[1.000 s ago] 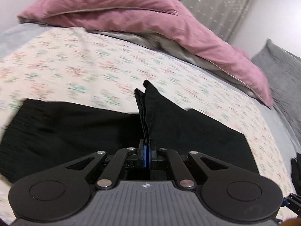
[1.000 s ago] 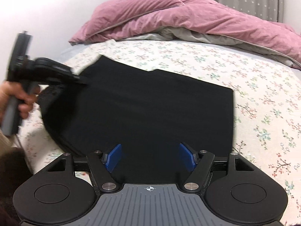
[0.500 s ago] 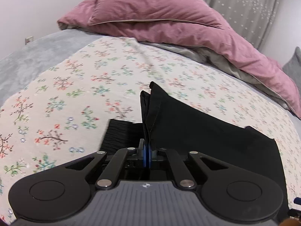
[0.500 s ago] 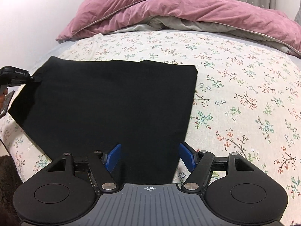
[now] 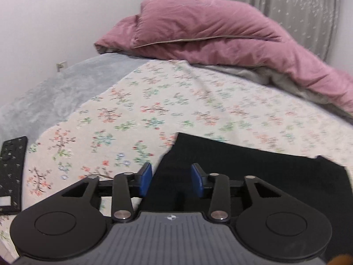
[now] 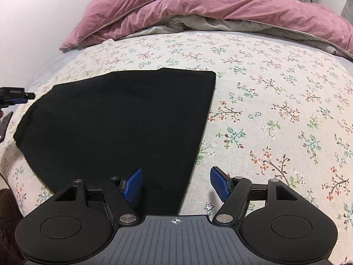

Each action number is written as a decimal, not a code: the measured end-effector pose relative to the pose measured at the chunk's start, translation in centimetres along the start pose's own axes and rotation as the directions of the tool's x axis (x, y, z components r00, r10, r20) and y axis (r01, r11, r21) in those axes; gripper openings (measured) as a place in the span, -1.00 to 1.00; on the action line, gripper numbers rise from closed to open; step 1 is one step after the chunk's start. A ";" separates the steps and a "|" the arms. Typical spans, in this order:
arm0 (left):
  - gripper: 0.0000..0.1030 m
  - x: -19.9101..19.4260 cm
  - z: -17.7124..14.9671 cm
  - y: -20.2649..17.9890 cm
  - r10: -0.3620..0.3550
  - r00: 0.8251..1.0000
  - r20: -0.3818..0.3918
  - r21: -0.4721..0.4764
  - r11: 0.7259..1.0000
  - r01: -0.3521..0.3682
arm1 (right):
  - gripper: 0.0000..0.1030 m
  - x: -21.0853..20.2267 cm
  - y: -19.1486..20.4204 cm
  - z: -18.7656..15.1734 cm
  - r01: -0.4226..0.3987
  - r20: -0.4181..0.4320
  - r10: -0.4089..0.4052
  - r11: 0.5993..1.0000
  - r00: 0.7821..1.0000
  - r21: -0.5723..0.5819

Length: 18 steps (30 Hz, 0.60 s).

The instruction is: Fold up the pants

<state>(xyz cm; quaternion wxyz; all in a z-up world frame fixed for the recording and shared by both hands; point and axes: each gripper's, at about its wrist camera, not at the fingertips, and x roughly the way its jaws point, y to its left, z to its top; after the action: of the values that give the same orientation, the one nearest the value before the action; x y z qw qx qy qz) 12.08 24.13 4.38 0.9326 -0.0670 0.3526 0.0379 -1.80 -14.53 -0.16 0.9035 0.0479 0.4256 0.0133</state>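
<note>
Pants (image 6: pixel 123 119) now flat on bed (image 6: pixel 275 101), folded. My left fingers (image 5: pixel 171 177) just let go, opening, cloth loose between them. Right fingers (image 6: pixel 175 183) open, empty. Fold placed.

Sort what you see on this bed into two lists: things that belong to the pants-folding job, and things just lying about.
Part of the job:
- black pants, folded flat on the floral sheet
- left gripper, jaws opening
- right gripper, jaws apart

Lying about:
- pink duvet
- phone in dark case
- grey blanket
</note>
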 end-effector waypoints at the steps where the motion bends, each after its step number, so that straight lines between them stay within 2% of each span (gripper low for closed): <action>1: 0.40 -0.6 -0.2 -0.5 -0.023 1.000 -0.001 0.009 1.000 0.023 | 0.34 0.0 0.1 -0.1 0.002 0.002 -0.002 1.000 1.000 0.003; 3: 0.62 -1.6 -0.9 -1.8 -0.082 0.996 -0.016 0.038 0.996 0.083 | 0.34 0.0 -0.2 -0.1 -0.001 0.001 0.001 1.000 1.000 0.010; 6: 0.72 -2.8 -2.5 -4.2 -0.187 0.980 -0.073 0.083 0.978 0.193 | 0.34 0.0 -0.5 -0.2 -0.010 -0.011 0.010 1.000 1.000 0.023; 10: 0.84 -4.0 -5.2 -7.8 -0.286 0.949 -0.134 0.125 0.945 0.303 | 0.34 -0.1 -1.0 -0.7 -0.057 -0.043 0.060 0.996 0.997 0.071; 14: 0.91 -4.4 -8.1 -11.2 -0.380 0.902 -0.207 0.147 0.899 0.412 | 0.34 -0.3 -1.9 -1.4 -0.145 -0.078 0.158 0.978 0.984 0.152; 18: 0.91 -4.7 -10.5 -14.3 -0.437 0.863 -0.255 0.186 0.853 0.487 | 0.34 -0.2 -3.0 -2.2 -0.240 -0.091 0.275 0.928 0.957 0.284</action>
<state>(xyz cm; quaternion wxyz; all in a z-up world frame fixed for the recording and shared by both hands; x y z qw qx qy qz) 3.45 8.34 1.10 0.8739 -0.0383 0.4215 -0.2390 -3.71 -17.40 -1.71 0.8496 0.2249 0.4708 0.0768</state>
